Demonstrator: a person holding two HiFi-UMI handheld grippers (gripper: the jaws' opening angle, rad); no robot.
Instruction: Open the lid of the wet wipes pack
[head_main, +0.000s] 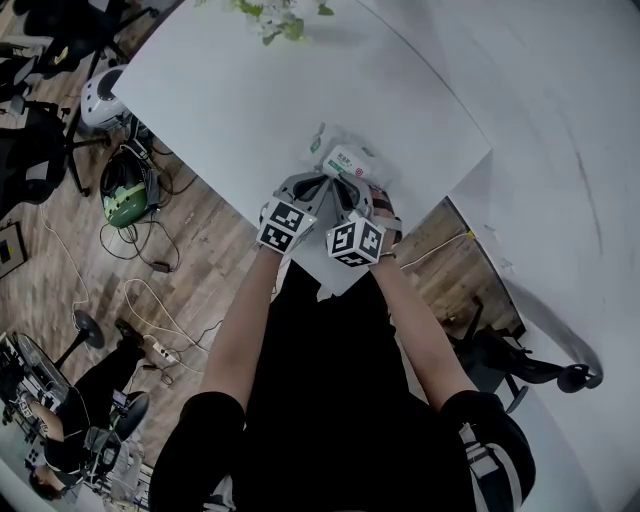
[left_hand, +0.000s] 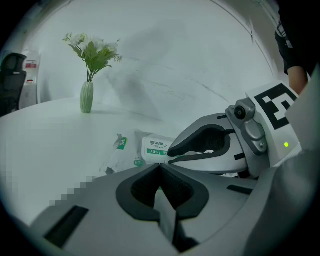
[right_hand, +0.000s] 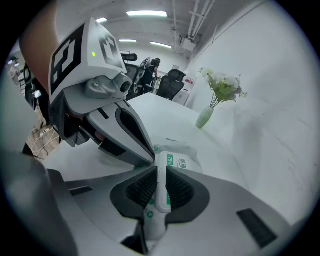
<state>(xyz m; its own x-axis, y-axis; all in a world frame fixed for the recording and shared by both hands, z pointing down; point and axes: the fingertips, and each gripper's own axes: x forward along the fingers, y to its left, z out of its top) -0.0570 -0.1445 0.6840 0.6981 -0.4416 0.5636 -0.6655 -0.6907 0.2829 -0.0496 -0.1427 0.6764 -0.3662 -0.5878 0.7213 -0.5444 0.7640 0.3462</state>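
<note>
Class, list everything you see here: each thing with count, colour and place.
table: one, white, filling the middle
wet wipes pack: one, white with green print, near the table's corner
vase of flowers: one, pale green vase, white blooms, table's far side
office chairs: several, black, on the wooden floor
cables: several, loose on the floor
left gripper: one, grey, jaws together at the pack
right gripper: one, grey, shut on the pack's lid

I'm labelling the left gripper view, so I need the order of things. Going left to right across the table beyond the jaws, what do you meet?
vase of flowers → wet wipes pack → right gripper
</note>
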